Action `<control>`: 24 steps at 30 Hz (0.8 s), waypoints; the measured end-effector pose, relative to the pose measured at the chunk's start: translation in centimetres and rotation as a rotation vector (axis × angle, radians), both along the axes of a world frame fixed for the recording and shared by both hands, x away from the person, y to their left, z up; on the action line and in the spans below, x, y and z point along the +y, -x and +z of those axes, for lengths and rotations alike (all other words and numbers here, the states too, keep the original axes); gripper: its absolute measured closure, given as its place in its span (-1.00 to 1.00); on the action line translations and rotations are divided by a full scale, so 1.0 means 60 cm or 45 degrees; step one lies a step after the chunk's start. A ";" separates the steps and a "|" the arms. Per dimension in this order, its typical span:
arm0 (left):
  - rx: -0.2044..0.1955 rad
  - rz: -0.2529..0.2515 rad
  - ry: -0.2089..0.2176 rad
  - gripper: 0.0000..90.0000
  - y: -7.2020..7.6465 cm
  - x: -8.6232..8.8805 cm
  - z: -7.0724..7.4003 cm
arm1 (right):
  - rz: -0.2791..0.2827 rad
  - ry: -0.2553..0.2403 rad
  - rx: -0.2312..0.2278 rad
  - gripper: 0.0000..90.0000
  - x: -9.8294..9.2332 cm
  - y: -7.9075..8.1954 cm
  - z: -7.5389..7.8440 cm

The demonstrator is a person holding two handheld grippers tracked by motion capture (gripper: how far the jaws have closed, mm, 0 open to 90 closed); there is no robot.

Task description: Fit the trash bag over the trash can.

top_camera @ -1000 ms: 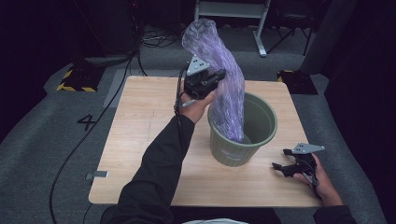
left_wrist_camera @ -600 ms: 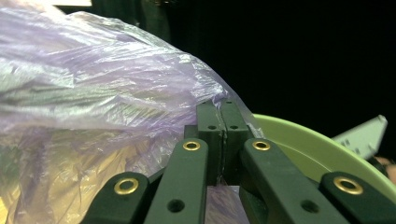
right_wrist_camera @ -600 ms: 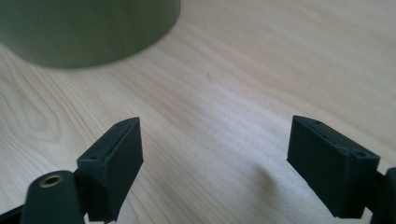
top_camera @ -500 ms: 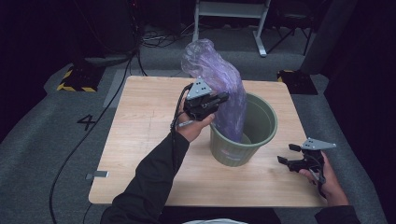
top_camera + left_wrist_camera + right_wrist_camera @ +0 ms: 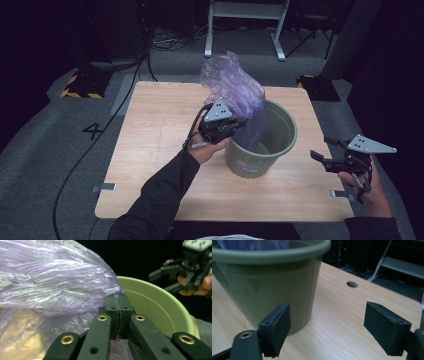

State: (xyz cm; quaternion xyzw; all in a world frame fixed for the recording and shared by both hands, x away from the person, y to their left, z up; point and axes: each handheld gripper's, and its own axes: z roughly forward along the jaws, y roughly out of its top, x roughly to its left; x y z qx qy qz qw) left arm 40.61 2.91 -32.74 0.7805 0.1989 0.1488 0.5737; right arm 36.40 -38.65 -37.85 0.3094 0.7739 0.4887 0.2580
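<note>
A crumpled purple plastic bag (image 5: 235, 92) stands half inside a green bucket (image 5: 260, 155) on the wooden table (image 5: 150, 150). My left gripper (image 5: 236, 125) is shut on a fold of the bag just left of the bucket's rim. In the left gripper view the pads (image 5: 112, 308) pinch the bag (image 5: 50, 282) above the bucket's rim (image 5: 160, 302). My right gripper (image 5: 321, 148) hovers off the table's right edge, apart from the bucket. It is open; its jaws have just been closing slightly, with nothing between them. In the right gripper view the gripper (image 5: 327, 327) faces the bucket's wall (image 5: 262, 285).
A round hole (image 5: 352, 284) pierces the tabletop beyond the bucket. Cables (image 5: 125, 100) trail over the grey floor at the left. A metal stand (image 5: 245, 30) is behind the table. Bare wood lies left of and in front of the bucket.
My left gripper has come down and nearer with the bag, which now sits lower in the bucket. My right hand has lifted up beside the table's right edge.
</note>
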 end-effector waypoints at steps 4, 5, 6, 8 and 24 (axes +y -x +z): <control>0.005 -0.016 -0.016 0.98 0.003 -0.004 -0.008 | 0.036 0.007 -0.063 -0.52 0.016 0.002 0.033; 0.005 -0.016 -0.016 0.98 0.003 -0.004 -0.008 | 0.043 0.006 -0.069 -0.52 0.022 0.002 0.041; 0.005 -0.018 -0.017 0.98 0.003 -0.005 -0.009 | 0.043 0.006 -0.069 -0.52 0.022 0.002 0.041; 0.008 -0.026 -0.024 0.97 0.005 -0.008 -0.011 | 0.069 0.030 -0.086 -0.53 0.041 -0.001 0.058; 0.016 -0.077 -0.069 0.97 0.009 -0.022 -0.023 | 0.276 0.101 -0.057 -0.56 0.154 -0.039 0.101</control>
